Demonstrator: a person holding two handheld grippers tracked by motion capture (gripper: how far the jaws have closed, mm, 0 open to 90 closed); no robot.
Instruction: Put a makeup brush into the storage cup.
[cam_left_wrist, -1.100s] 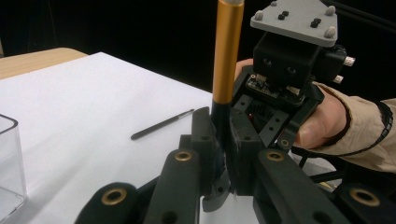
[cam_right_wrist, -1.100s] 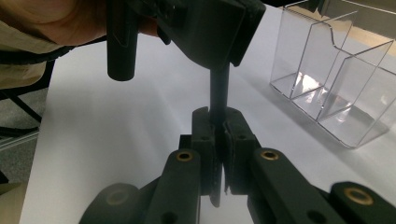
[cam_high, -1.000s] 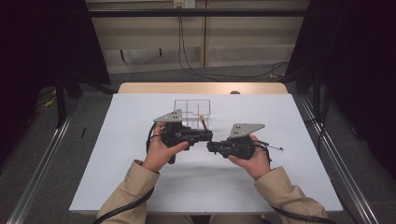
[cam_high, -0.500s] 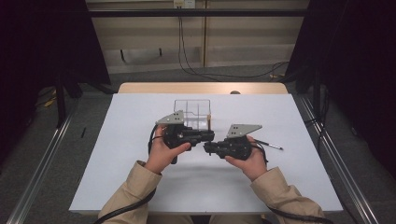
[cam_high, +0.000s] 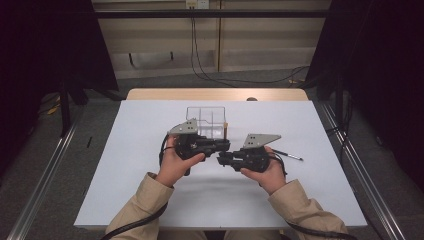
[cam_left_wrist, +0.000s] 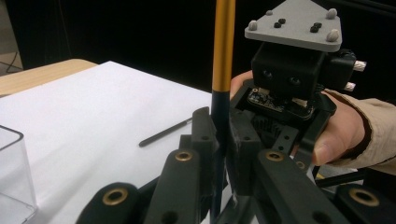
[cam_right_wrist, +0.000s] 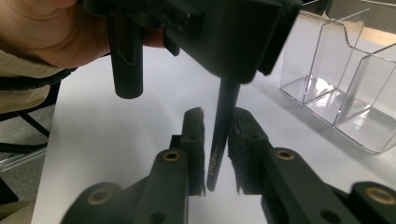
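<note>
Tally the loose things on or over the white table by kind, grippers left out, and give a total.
Pens or pencils: 2, one black-and-gold upright in the left gripper, one dark lying on the table.
Clear compartment boxes: 1.
Total: 3.

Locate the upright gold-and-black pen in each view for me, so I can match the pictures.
High view: the pen stands just right of centre, at the right front corner of the clear organizer.
Left gripper view: centre, gold shaft rising to the top edge, dark lower end clamped between the jaws.
Right gripper view: centre, dark shaft hanging between the parted jaws.
Shared landmark: the clear organizer, bottom left in the left gripper view, upper right in the right gripper view.
</note>
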